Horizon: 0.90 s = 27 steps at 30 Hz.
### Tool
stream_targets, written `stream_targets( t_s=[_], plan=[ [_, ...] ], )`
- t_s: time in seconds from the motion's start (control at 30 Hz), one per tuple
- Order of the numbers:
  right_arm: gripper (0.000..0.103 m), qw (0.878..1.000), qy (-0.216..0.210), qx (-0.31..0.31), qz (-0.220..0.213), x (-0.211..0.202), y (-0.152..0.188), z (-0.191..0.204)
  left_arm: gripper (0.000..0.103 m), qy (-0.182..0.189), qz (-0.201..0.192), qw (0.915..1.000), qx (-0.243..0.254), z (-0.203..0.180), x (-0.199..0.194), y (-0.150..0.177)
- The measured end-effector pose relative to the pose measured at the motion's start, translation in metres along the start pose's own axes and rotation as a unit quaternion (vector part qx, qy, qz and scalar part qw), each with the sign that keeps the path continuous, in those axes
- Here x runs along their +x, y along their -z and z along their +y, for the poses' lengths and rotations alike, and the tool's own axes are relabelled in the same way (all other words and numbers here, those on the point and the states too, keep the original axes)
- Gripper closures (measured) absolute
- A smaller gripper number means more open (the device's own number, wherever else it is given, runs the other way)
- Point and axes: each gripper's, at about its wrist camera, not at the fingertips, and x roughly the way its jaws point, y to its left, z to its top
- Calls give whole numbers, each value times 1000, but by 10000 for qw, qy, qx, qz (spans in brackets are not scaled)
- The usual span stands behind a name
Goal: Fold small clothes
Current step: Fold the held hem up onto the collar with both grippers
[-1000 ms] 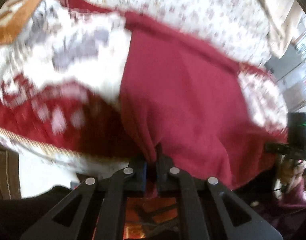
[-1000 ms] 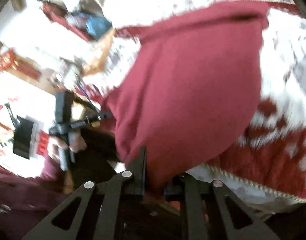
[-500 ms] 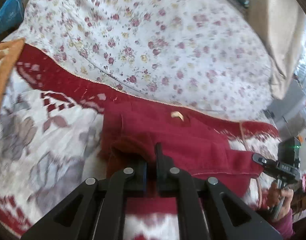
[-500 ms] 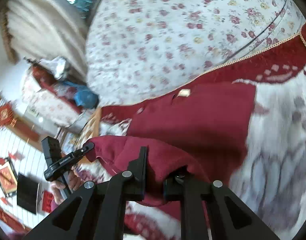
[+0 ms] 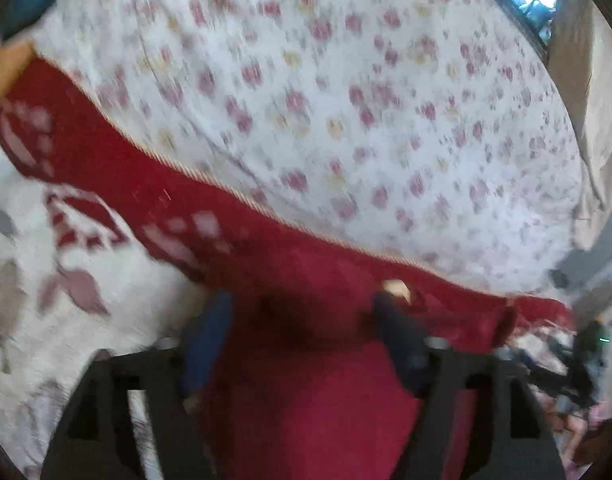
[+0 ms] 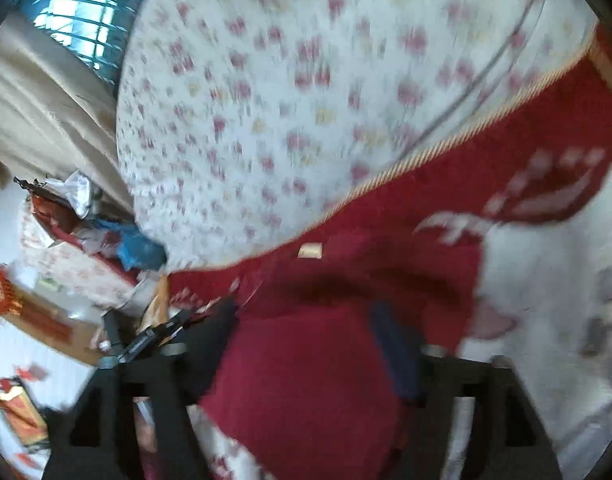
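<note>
A dark red garment (image 5: 306, 400) (image 6: 306, 384) lies folded on a red-and-white patterned blanket (image 5: 85, 240) (image 6: 546, 280), with a small tan label (image 5: 394, 286) (image 6: 310, 250) near its far edge. My left gripper (image 5: 301, 320) hovers over the garment's near fold. Its jaws are opening and stand wide, with red cloth lying between them and loose of the pads. My right gripper (image 6: 306, 320) is the same: its jaws are opening wide over the fold, and the cloth between them is not pinched. Both views are blurred.
A white floral bedsheet (image 5: 346, 100) (image 6: 285, 100) stretches beyond the blanket's corded edge. A beige curtain (image 5: 586, 80) (image 6: 45, 100) and a window (image 6: 85, 8) lie behind it. Cluttered furniture with bags (image 6: 85, 232) stands at the left of the right wrist view.
Both grippers carried the garment's edge forward over itself onto the blanket, and both have gone from shut on the cloth to wide apart, letting the fold drop.
</note>
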Motion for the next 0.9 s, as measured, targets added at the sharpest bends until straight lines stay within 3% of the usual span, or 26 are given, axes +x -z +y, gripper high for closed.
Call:
stream_targets(
  t_s=[0.1,0.17,0.23,0.33,0.4,0.5,0.63,0.7,0.8,0.9],
  plan=[
    [33,9987,41,-496,113,-3,6,19,26,-87,26,9999,106,-4,3,-2],
    [39,9945,388,-902,373,20,7,31,25,-160,103,9997,118,-6,10,1],
    [50,9890,845,-1081,545,49,4,30,25,-343,278,9989,170,-6,20,5],
    [66,9730,2007,-1019,515,87,-6,3,24,-654,612,9955,325,-3,41,15],
    [81,9715,2179,-807,466,102,-11,-19,24,-992,852,9908,346,3,55,20],
    [78,9712,2184,-872,384,94,-8,-10,24,-969,950,9907,138,11,59,19],
    [44,9708,2096,-1152,189,58,3,19,24,-993,581,9927,353,1,36,13],
    [40,9665,2169,-1359,192,48,17,31,24,-958,439,9934,450,-5,22,12],
    [42,9492,2619,-1446,974,74,33,18,23,-964,384,9934,484,-8,7,13],
    [42,9437,2807,-1535,844,69,30,38,23,-1075,429,9921,493,-7,-14,22]
  ],
)
